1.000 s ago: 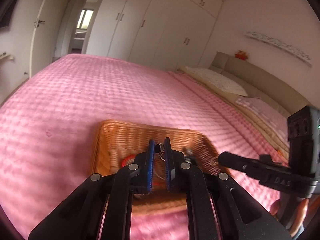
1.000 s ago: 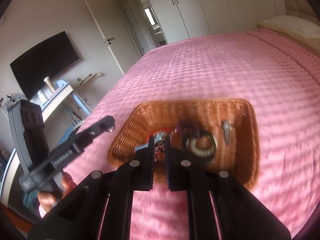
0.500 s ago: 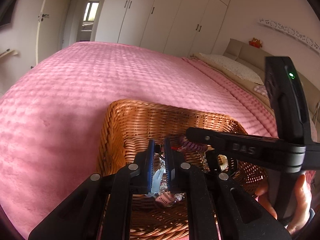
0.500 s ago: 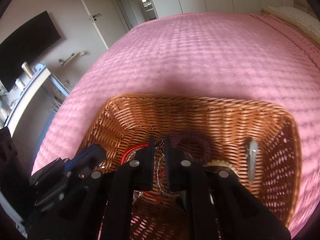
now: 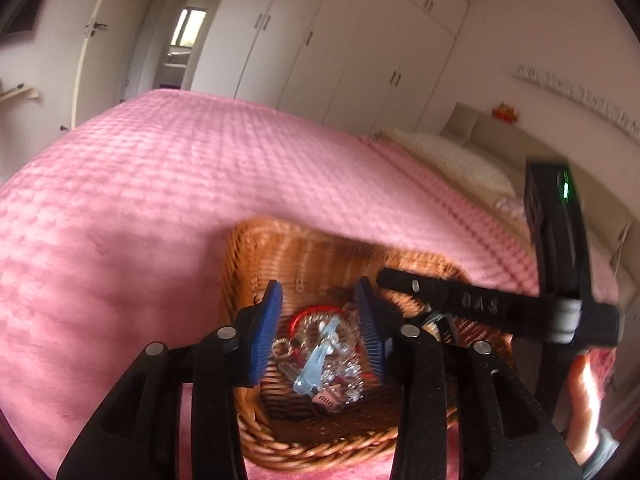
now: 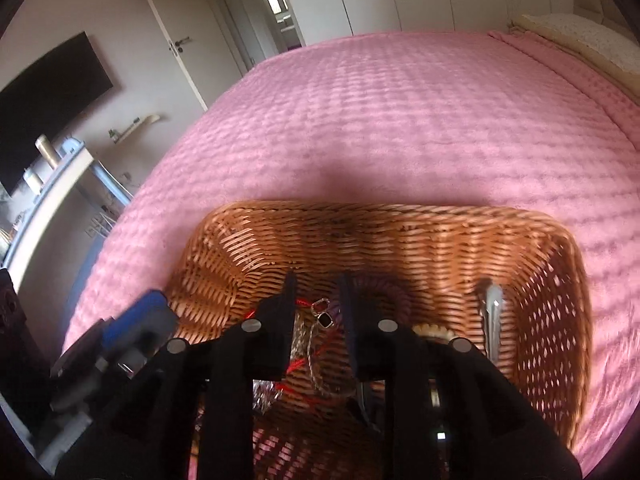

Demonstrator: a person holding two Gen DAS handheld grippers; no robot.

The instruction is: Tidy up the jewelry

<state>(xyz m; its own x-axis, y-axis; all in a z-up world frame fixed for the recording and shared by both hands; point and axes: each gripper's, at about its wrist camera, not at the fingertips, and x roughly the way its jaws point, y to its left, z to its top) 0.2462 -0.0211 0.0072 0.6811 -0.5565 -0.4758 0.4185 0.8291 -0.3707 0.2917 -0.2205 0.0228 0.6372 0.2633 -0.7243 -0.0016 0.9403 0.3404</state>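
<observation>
A wicker basket (image 5: 240, 272) (image 6: 400, 224) sits on the pink bedspread. Its floor holds a pile of jewelry: a red bangle (image 5: 316, 310), silver chains and a light blue hair clip (image 5: 316, 364). My left gripper (image 5: 318, 320) hangs just over this pile. Its jaws are opening and its blue pads (image 5: 266, 332) touch nothing. My right gripper (image 6: 317, 304) is also inside the basket with its jaws opening. A thin chain with a small dark pendant (image 6: 325, 321) lies loose between its fingers. A purple coil bracelet (image 6: 390, 292) lies just beyond.
A silver hair clip (image 6: 493, 320) lies along the basket's right wall. A hand (image 5: 582, 400) holds the right gripper at the right edge. Pink bedspread (image 6: 400, 120) stretches beyond the basket, with pillows (image 5: 460, 160) and white wardrobes behind. A desk (image 6: 52, 184) stands to the left.
Both grippers came down into the basket, the right one swinging in over it. Their jaws, shut on small pieces before, now stand apart, and the blue clip lies on the pile.
</observation>
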